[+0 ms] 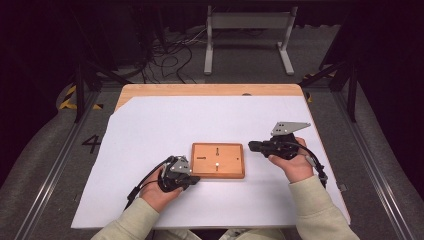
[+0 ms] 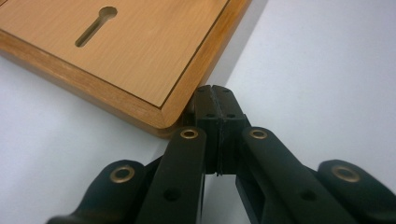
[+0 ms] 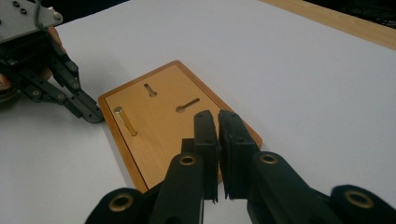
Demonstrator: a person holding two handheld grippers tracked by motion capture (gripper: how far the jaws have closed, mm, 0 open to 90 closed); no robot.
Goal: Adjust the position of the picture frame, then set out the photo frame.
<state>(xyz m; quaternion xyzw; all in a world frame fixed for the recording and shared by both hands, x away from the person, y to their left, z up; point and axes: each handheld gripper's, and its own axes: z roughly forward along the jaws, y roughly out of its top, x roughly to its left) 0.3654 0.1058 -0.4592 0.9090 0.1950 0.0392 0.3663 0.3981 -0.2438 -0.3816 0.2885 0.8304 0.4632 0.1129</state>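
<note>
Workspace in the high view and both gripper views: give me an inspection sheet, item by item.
Surface: wooden table under a white sheet.
Job's things: wooden board with keyhole slots and a brass pin standing in it.
Clutter: nothing seen.
Grippers: left gripper shut, empty, tips at the board's corner; right gripper nearly shut, empty, beside the board.
Cables: one trails from each gripper; more lie on the floor.
Surroundings: dark room, white frame behind.

High view overhead; gripper views close; all share board [image 1: 218, 160].
</note>
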